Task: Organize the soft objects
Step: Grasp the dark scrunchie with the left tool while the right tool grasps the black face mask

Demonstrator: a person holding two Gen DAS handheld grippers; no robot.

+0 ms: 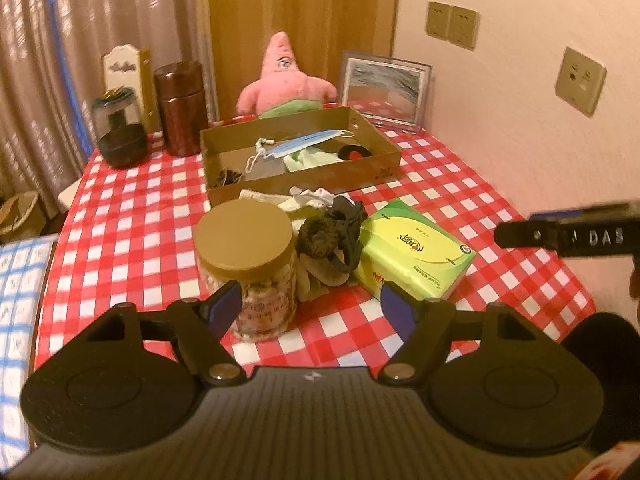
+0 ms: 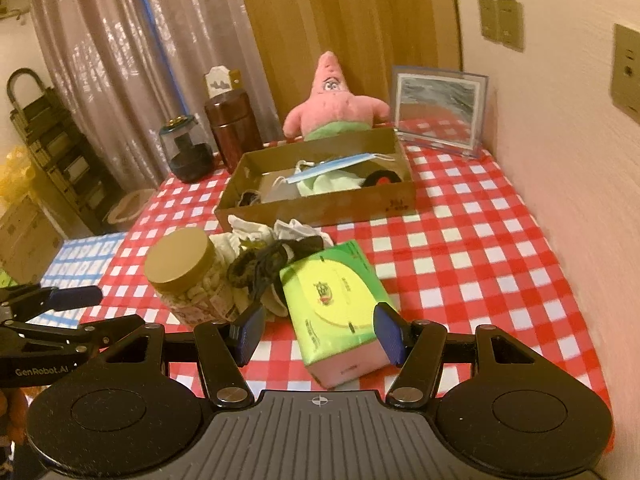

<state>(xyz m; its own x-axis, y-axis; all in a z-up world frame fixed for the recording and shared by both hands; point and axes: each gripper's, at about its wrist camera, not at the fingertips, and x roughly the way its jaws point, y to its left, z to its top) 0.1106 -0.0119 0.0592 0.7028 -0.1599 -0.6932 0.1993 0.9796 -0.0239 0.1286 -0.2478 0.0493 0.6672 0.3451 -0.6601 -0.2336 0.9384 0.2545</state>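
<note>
Probably the tissue pack (image 2: 338,312) is light and squashy, best pinched on its sides, and both the right gripper (image 2: 320,332) and the left gripper (image 1: 312,304) are spread apart, holding nothing.

Warm yellow light is falling on a pink wall (image 1: 500,92) with switch plates (image 1: 452,24), shiny curtains (image 2: 100,80) are hanging beside a wooden door (image 1: 296,20), and a red checked cloth (image 2: 480,248) is covering the bench.
</note>
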